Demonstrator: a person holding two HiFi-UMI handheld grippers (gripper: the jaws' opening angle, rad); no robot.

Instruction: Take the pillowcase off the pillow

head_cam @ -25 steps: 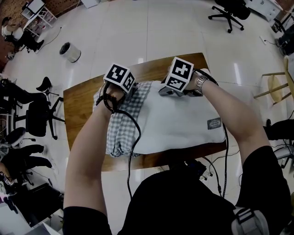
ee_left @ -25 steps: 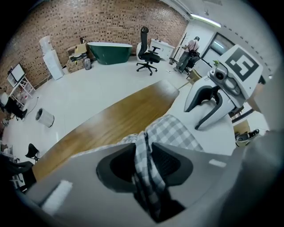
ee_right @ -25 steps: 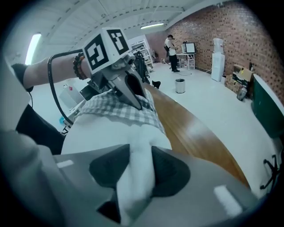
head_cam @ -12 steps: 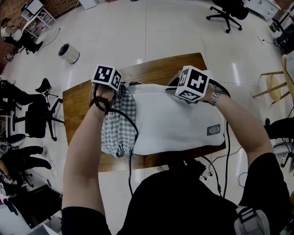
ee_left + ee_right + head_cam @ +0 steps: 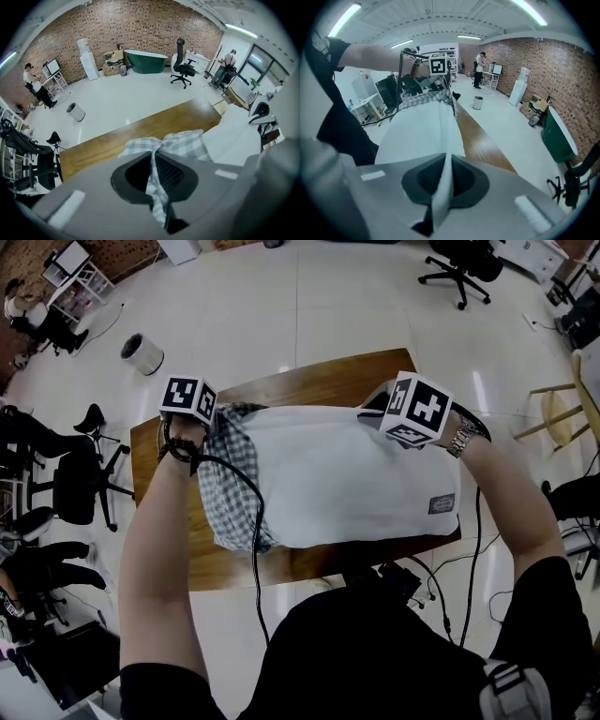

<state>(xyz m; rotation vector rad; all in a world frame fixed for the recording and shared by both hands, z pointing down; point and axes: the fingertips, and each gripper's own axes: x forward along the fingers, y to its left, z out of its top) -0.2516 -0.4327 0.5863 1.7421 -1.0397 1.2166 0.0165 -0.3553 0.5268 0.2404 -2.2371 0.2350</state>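
A white pillow (image 5: 356, 488) lies across the wooden table (image 5: 309, 381), its left end still inside a grey-checked pillowcase (image 5: 230, 493). My left gripper (image 5: 212, 424) is shut on the pillowcase's far edge; in the left gripper view the checked cloth (image 5: 180, 143) bunches between the closed jaws of that gripper (image 5: 152, 161). My right gripper (image 5: 377, 414) is shut on the pillow's far right edge. In the right gripper view a fold of the pillow's white cloth (image 5: 422, 131) runs through the jaws of that gripper (image 5: 443, 180), lifted off the table.
A grey label (image 5: 441, 504) sits on the pillow's near right corner. Black cables (image 5: 255, 549) hang from both wrists over the table's near edge. Office chairs (image 5: 80, 479) stand on the floor to the left, with a white bin (image 5: 142, 353) at the far left.
Both grippers have drawn apart and risen: the left went left with the checked pillowcase, the right went right with the pillow's edge. More white pillow shows.
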